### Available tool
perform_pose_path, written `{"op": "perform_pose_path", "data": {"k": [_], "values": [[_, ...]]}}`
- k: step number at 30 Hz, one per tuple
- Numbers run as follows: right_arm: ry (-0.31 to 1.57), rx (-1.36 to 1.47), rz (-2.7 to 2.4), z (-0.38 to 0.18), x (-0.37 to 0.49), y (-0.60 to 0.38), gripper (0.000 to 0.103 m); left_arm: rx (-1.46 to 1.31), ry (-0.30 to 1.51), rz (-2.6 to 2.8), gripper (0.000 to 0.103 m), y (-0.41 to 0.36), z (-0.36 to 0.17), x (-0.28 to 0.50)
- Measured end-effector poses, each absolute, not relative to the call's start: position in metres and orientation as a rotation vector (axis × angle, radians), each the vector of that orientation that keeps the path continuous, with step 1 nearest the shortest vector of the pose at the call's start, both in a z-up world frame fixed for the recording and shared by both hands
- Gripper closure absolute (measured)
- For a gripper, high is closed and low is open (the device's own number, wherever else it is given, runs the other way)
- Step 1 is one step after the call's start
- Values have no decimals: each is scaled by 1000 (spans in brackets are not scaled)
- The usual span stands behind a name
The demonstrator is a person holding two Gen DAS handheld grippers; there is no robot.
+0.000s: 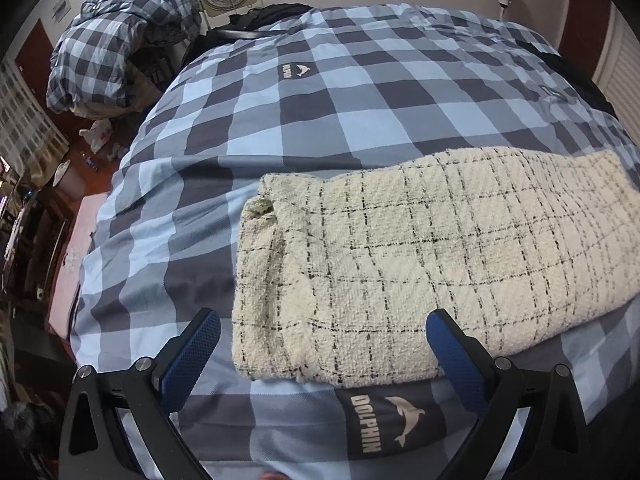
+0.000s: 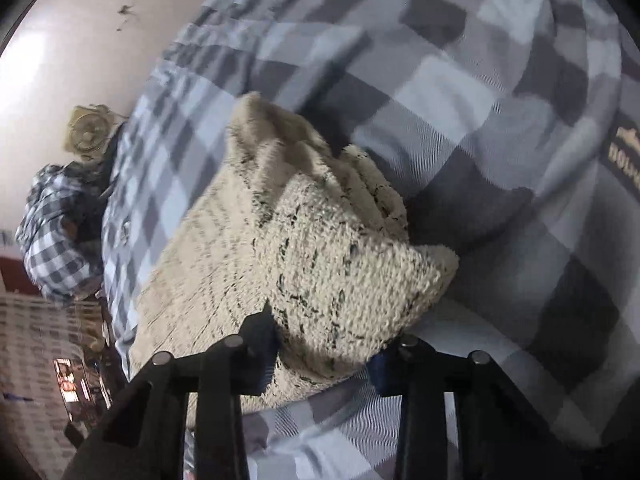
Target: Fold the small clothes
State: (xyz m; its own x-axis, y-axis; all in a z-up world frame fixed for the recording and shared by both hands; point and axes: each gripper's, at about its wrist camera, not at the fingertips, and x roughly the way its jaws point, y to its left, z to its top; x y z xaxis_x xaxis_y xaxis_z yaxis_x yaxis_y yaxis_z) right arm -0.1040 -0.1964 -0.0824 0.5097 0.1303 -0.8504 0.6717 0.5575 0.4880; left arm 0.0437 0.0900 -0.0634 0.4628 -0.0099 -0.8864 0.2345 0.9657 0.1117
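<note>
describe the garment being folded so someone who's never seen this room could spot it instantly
Start at the bed, covered by a blue-and-grey checked duvet. Near its front edge, just behind a dark DOLPHIN logo patch, lies the cream garment. It is the only nubby, off-white piece, crossed by thin black grid lines; everything around it is smooth blue check.

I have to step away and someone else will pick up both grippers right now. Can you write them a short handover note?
Left gripper: jaws open, holding nothing, poised over the near edge of the cream checked garment.
Right gripper: jaws closed on a bunched corner of the same garment, lifted off the bed.
Garment: lies on the blue checked bedcover, already folded at least once into a long strip; its left end rests flat.
Left to do: probably carry the lifted end across for the next fold, then smooth it flat and release.
</note>
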Motion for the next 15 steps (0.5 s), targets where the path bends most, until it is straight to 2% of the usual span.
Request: {"op": "perform_pose_path", "data": {"k": [3,11,15], "values": [[986,909,-362,-65,-111,-195,74,225,1079,-154,0,92,-62,43],[988,990,-353,-65,-111,-220,75,224,1071,-158,0,94,-59,42],[1079,1057,-327,-65,-114,-217,68,215,1068,-164,0,94,-57,43]]}}
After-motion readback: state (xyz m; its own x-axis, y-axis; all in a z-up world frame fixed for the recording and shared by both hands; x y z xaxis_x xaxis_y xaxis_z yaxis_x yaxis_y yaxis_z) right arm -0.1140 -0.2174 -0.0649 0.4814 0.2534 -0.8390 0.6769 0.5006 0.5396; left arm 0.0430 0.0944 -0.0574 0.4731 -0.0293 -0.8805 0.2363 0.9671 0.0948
